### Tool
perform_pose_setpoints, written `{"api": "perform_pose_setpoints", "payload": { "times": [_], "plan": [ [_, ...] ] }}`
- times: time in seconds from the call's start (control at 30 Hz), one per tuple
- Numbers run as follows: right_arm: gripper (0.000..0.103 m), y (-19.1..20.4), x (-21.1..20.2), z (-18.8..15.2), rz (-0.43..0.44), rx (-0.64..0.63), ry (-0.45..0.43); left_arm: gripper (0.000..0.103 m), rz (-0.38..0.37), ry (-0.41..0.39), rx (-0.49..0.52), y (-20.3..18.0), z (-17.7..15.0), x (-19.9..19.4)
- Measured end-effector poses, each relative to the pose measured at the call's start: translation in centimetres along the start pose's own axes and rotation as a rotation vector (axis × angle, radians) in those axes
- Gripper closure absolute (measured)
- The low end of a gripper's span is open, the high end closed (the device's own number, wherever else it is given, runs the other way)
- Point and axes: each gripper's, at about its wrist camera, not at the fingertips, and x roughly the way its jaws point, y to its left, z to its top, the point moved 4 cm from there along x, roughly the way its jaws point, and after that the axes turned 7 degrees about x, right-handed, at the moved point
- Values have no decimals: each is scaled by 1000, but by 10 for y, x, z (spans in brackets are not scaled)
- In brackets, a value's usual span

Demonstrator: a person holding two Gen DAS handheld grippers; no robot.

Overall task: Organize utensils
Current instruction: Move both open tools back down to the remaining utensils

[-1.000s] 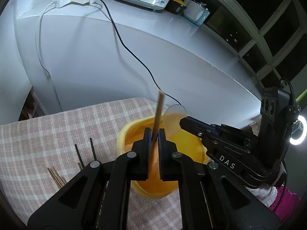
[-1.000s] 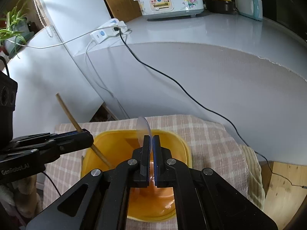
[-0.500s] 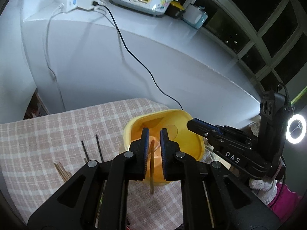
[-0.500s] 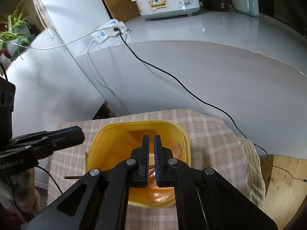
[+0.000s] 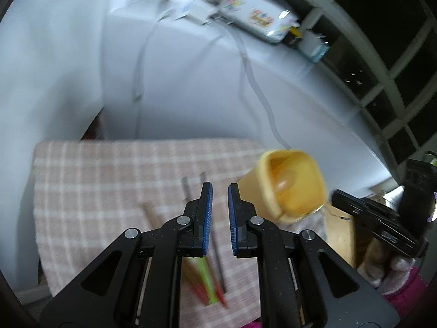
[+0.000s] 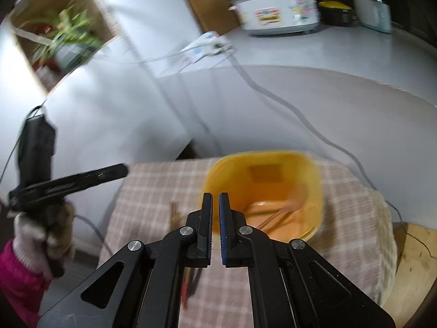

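Left gripper (image 5: pixel 218 188) jaws apart, empty, lower centre; right gripper (image 6: pixel 215 199) jaws slightly apart, empty, before yellow plastic tub (image 6: pixel 316 180) with wooden spoons (image 6: pixel 296 195).

The left gripper (image 5: pixel 219 188) hung over the checked cloth (image 5: pixel 95 191) with a gap between its blue pads (image 5: pixel 208 213), holding nothing. Thin sticks (image 5: pixel 203 273), green, red and dark, lay blurred beneath it. The yellow tub (image 5: pixel 293 186) stood right of the fingers, with the right gripper (image 5: pixel 336 195) beyond.
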Motion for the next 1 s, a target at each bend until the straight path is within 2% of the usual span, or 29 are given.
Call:
{"api": "perform_pose_setpoints", "payload": {
  "times": [0.17,0.37,0.47,0.7,0.77,0.83,1.0],
  "plan": [
    [99,27,14,-34,28,-67,83,94,50,81,-67,35,-37,15],
    [99,42,48,-74,35,-85,206,94,58,173,-119,57,-73,41],
    [99,48,68,-94,23,-100,266,81,55,202,-137,64,-89,54],
    [99,57,107,-119,-15,-112,336,80,51,244,-142,71,-109,81],
    [94,58,114,-122,-18,-101,343,80,57,252,-126,71,-109,91],
    [78,58,120,-123,-27,-91,340,80,65,256,-118,72,-106,101],
    [76,58,137,-124,-42,-60,321,80,81,259,-98,75,-102,118]
  ]
}}
